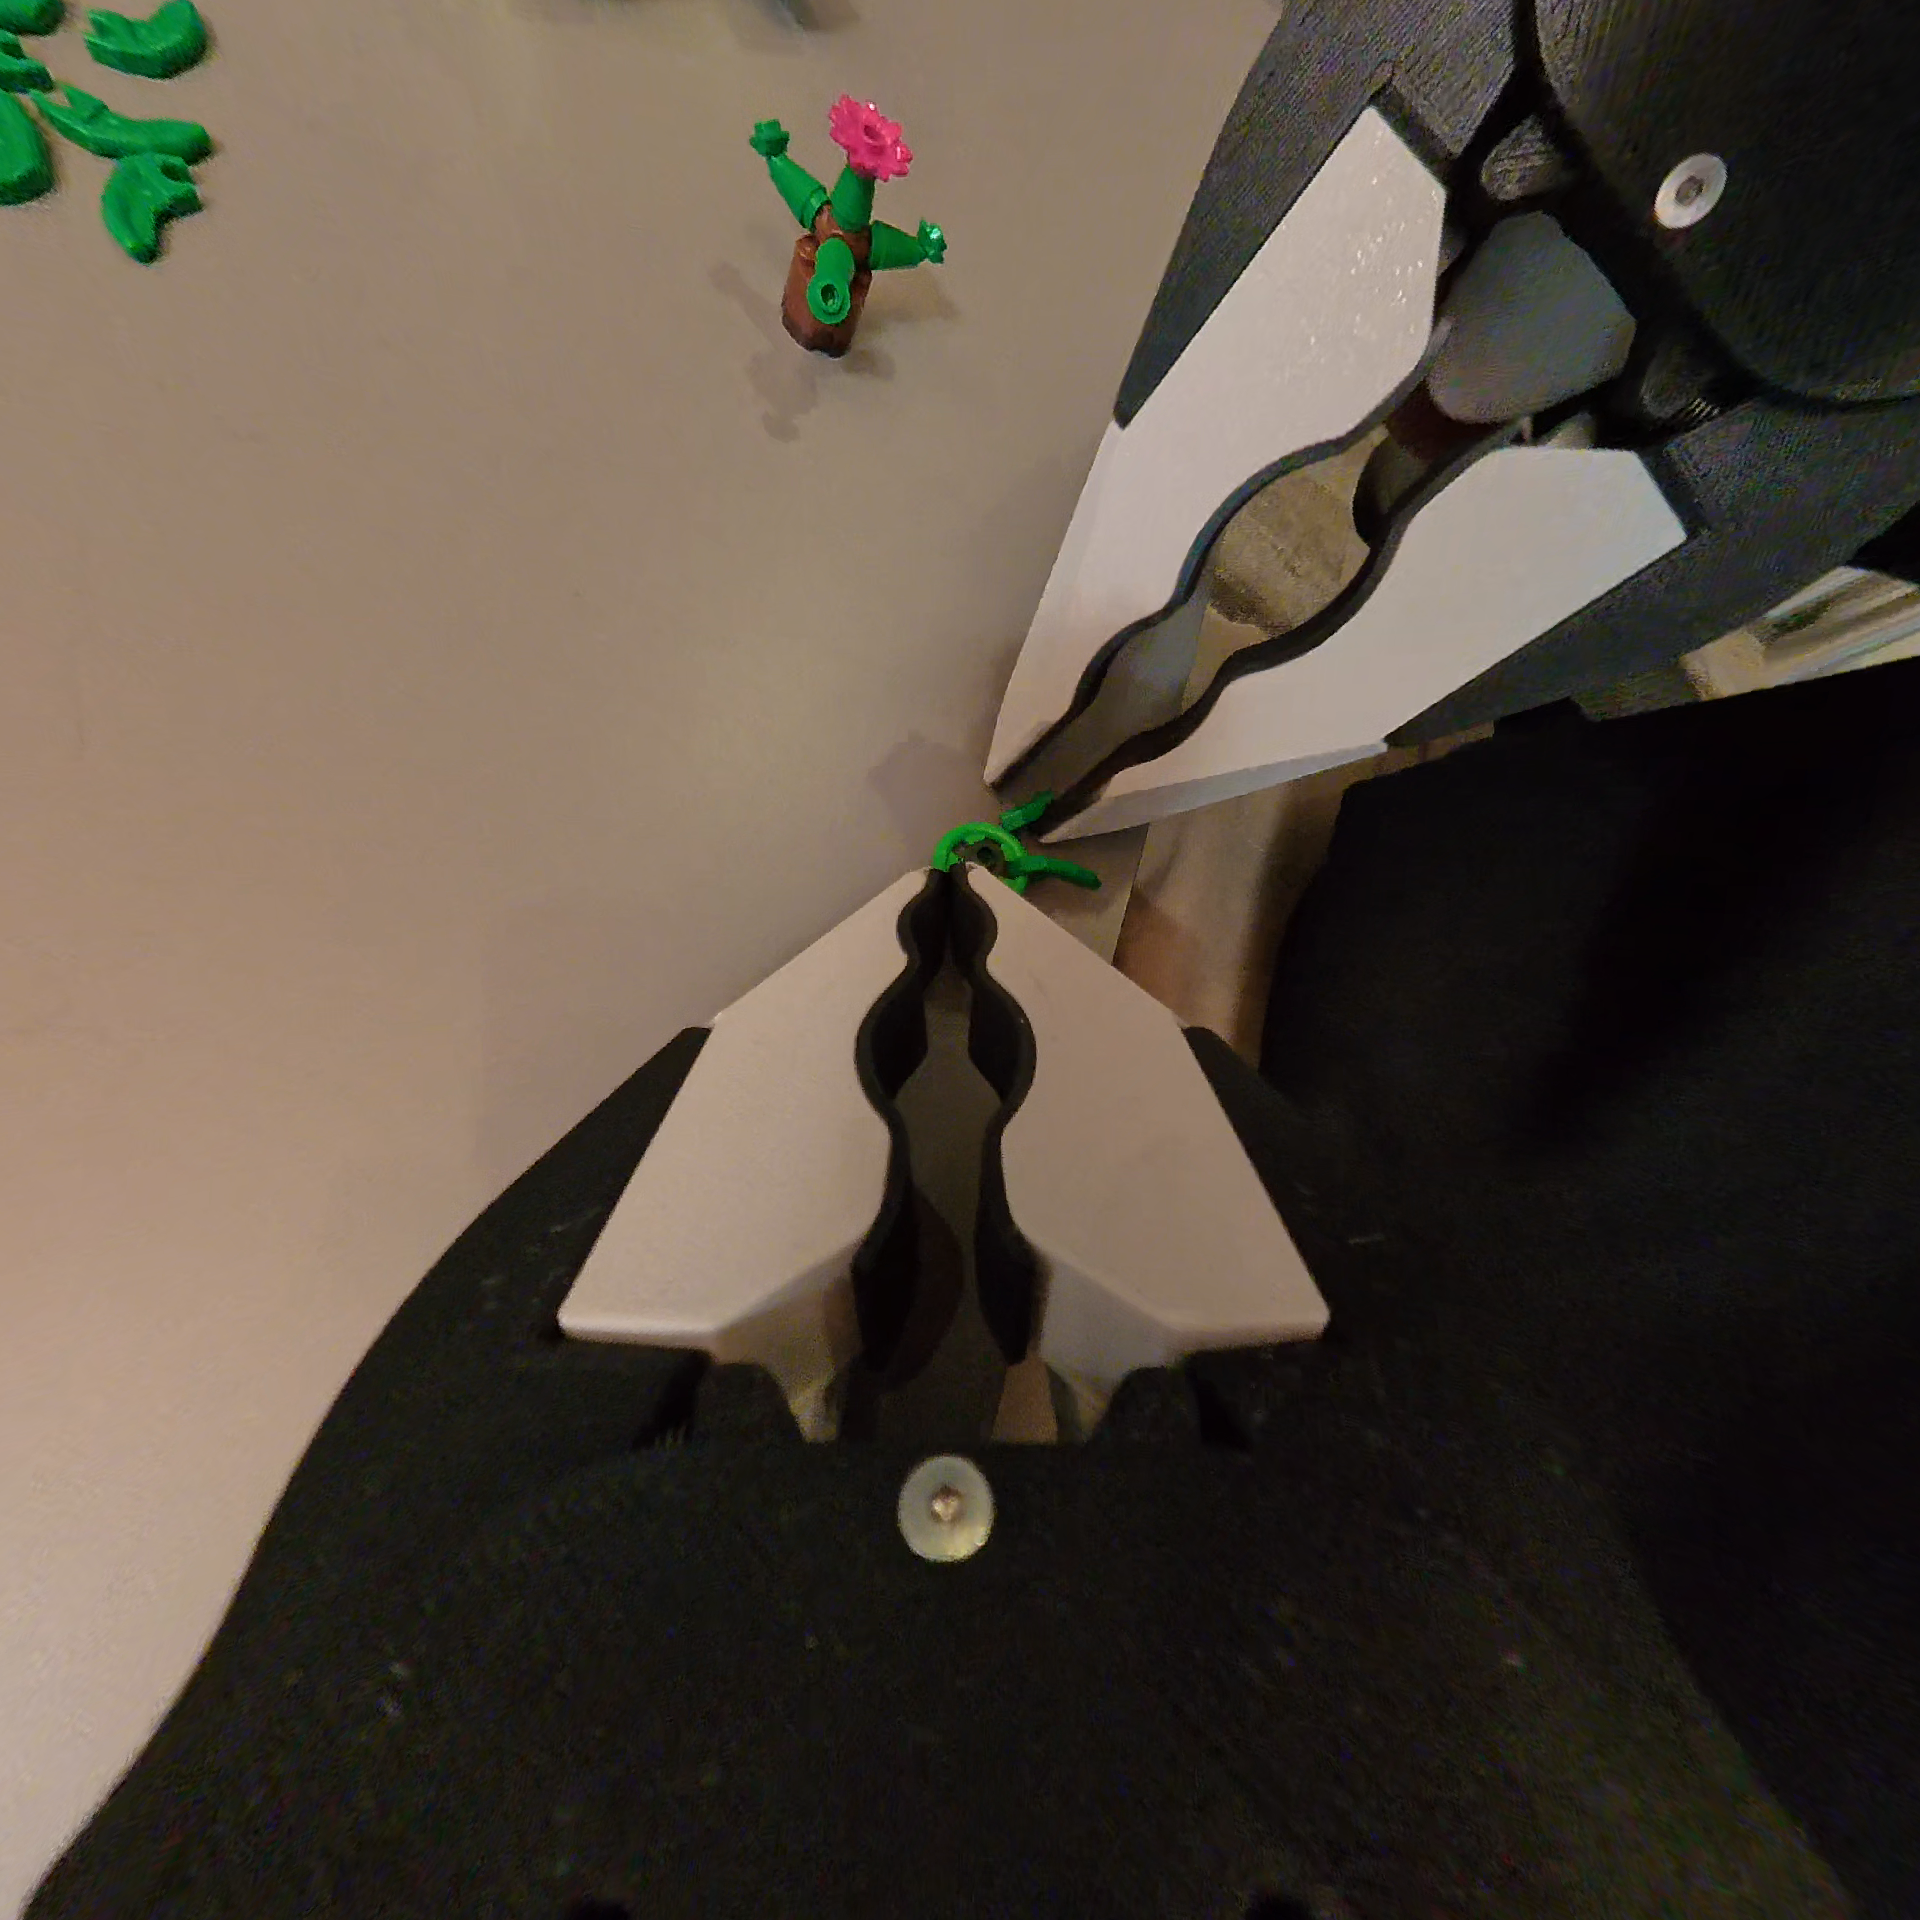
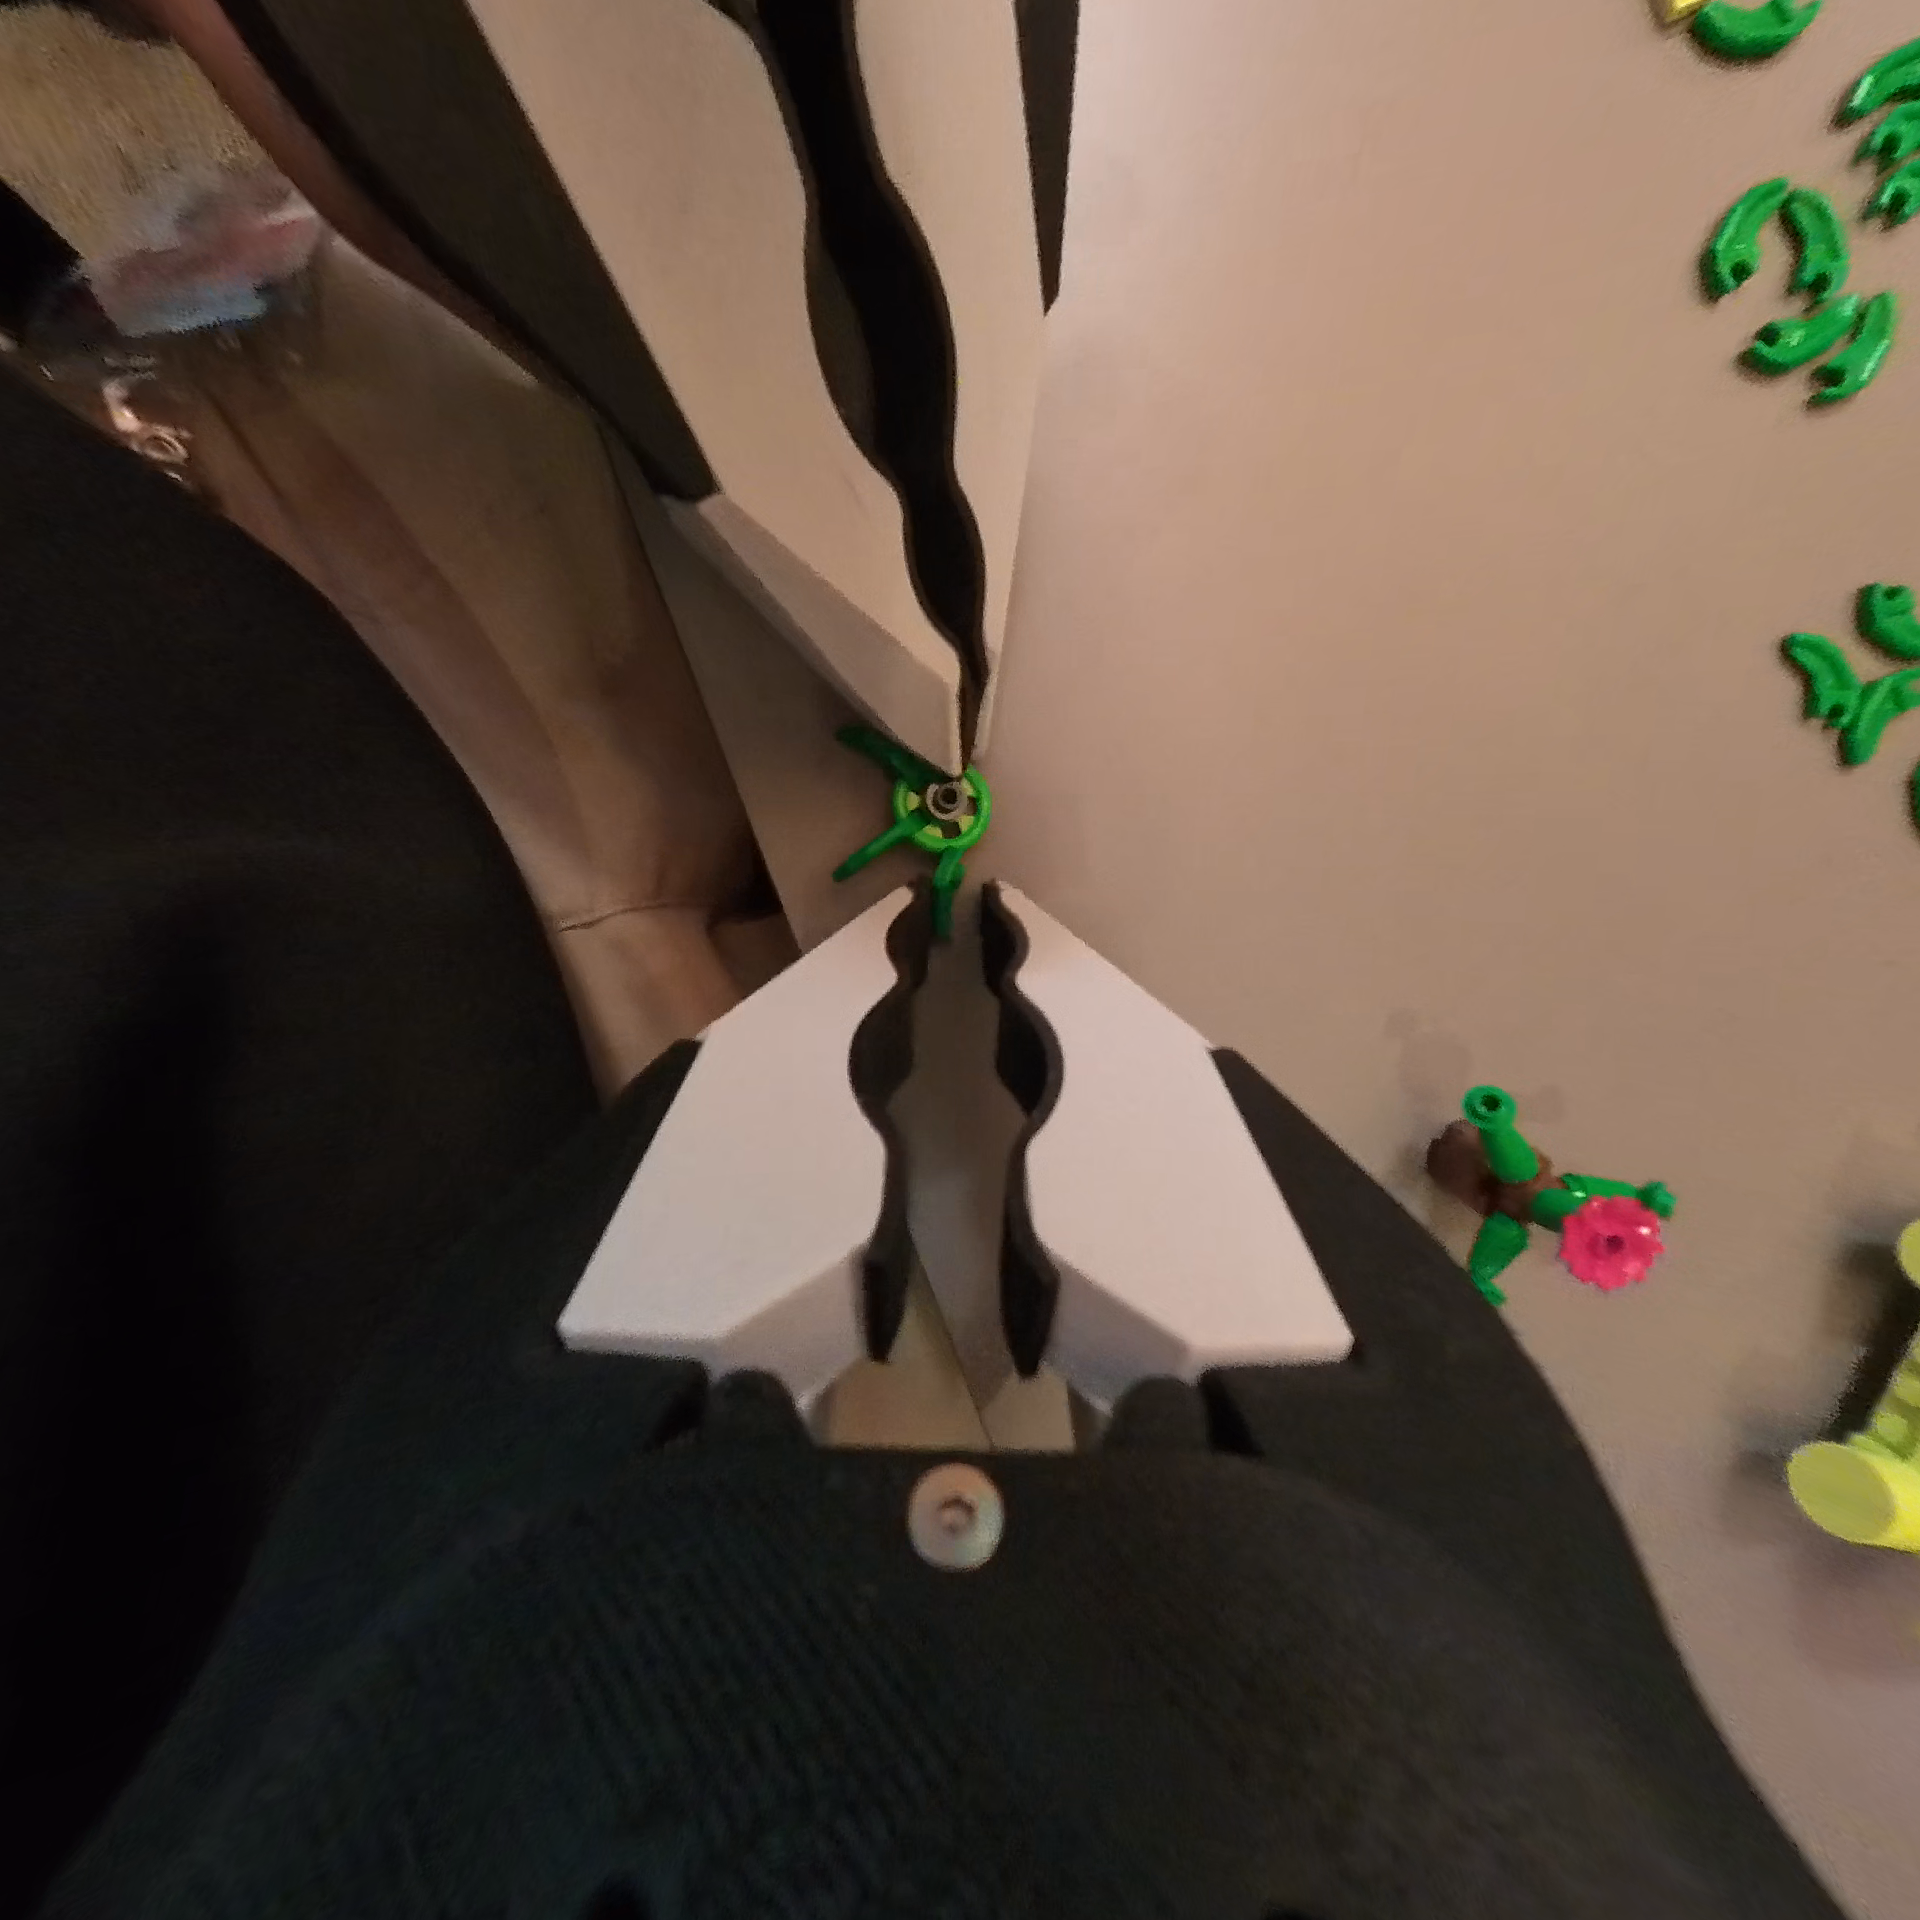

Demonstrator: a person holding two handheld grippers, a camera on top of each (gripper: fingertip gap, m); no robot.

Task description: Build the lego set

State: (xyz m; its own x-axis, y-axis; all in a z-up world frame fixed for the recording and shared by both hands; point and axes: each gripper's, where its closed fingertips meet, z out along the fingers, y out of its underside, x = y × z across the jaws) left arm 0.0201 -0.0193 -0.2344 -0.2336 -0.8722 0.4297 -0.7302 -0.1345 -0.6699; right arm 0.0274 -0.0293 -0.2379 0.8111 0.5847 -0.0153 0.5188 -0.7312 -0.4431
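A small green ring piece with thin stems (image 1: 977, 847) hangs in the air between both grippers, above the table's edge. My left gripper (image 1: 951, 881) is shut on the ring's rim. In the right wrist view the ring (image 2: 940, 805) shows a grey pin in its centre, and the left gripper (image 2: 966, 753) comes down onto it from above. My right gripper (image 2: 954, 891) is only slightly open, with one stem lying between its fingertips against the left finger. In the left wrist view the right gripper (image 1: 1018, 808) reaches in from the upper right.
A small flower build with a brown trunk, green cones and a pink blossom (image 1: 847, 229) (image 2: 1538, 1205) lies on the beige table (image 1: 416, 727). Several loose green leaf pieces (image 1: 114, 135) (image 2: 1808, 291) lie farther off. Yellow-green parts (image 2: 1860, 1496) sit at the right. Dark clothing (image 1: 1558, 1039) lies past the table edge. Both grippers' tips are close together, under 4 cm apart. The pink blossom (image 2: 1538, 1205) lies around 11 cm away from my right fingertips.
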